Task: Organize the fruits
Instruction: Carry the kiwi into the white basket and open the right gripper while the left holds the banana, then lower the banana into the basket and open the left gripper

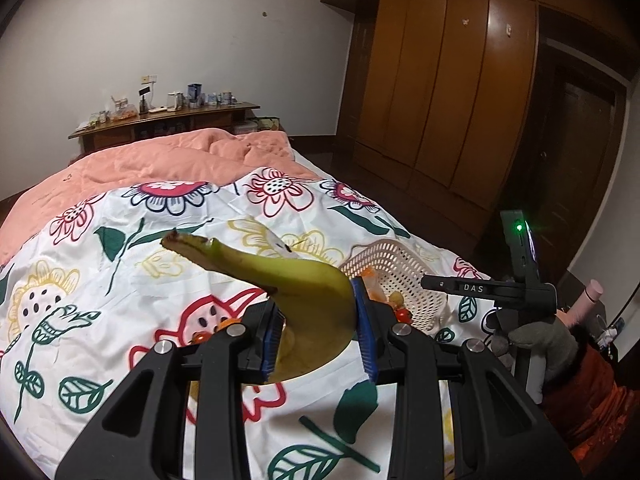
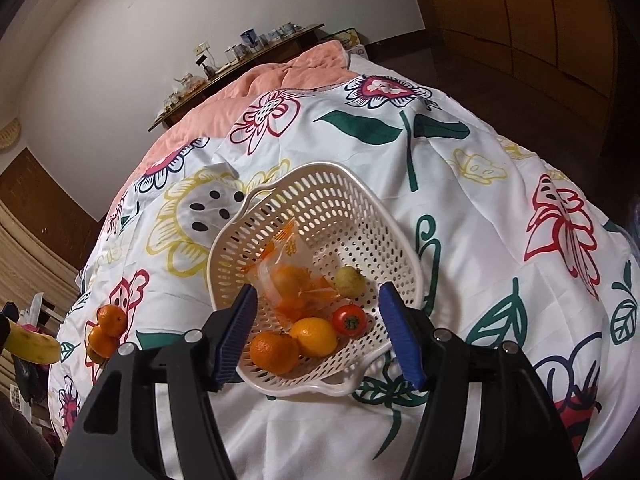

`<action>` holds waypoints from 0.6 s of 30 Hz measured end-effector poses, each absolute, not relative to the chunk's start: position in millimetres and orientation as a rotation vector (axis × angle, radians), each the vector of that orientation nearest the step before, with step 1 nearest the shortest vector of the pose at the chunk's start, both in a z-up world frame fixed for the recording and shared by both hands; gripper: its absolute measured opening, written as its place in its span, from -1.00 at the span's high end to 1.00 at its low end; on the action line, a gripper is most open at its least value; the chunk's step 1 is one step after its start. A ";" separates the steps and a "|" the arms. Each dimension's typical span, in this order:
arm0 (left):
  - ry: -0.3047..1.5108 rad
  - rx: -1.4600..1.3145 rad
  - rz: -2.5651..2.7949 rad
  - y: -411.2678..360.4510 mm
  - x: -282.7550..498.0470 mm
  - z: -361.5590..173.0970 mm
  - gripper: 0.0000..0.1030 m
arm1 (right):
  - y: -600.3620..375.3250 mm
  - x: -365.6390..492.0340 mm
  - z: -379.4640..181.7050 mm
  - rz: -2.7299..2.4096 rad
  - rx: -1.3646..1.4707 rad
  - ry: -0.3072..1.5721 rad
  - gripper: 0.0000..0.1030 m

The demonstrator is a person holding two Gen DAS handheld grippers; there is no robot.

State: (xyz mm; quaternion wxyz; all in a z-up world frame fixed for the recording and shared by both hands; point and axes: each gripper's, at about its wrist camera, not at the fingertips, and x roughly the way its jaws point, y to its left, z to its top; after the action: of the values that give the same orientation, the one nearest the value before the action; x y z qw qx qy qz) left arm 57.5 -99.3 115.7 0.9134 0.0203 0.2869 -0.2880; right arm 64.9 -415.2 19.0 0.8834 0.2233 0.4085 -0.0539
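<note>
Left gripper [image 1: 316,332] pinching banana [image 1: 304,280] | right gripper [image 2: 318,336] spread, empty | basket [image 2: 384,196] contents: right view only

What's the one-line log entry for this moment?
left tongs: shut on banana | right tongs: open above basket | oranges: loose on bed

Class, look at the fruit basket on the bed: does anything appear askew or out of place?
Yes. The white basket sits tilted on the quilt, its fruit slid to the low side, and two oranges lie loose on the quilt, outside it.
</note>
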 end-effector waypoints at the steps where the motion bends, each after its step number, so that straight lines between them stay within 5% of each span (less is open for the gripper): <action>1: 0.594 0.045 -0.601 -103.2 59.6 115.2 0.36 | -417.1 64.4 18.6 -0.115 0.471 0.849 -0.23; 18: 0.660 0.072 -0.731 -176.9 93.3 109.3 0.36 | -438.1 57.2 16.3 -0.145 0.520 0.822 -0.23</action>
State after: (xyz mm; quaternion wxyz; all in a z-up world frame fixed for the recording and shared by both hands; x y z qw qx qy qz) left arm 93.3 -176.9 109.3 0.8805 0.0344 0.3168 -0.3509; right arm 57.2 -438.1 16.3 0.8815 0.2494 0.3948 -0.0697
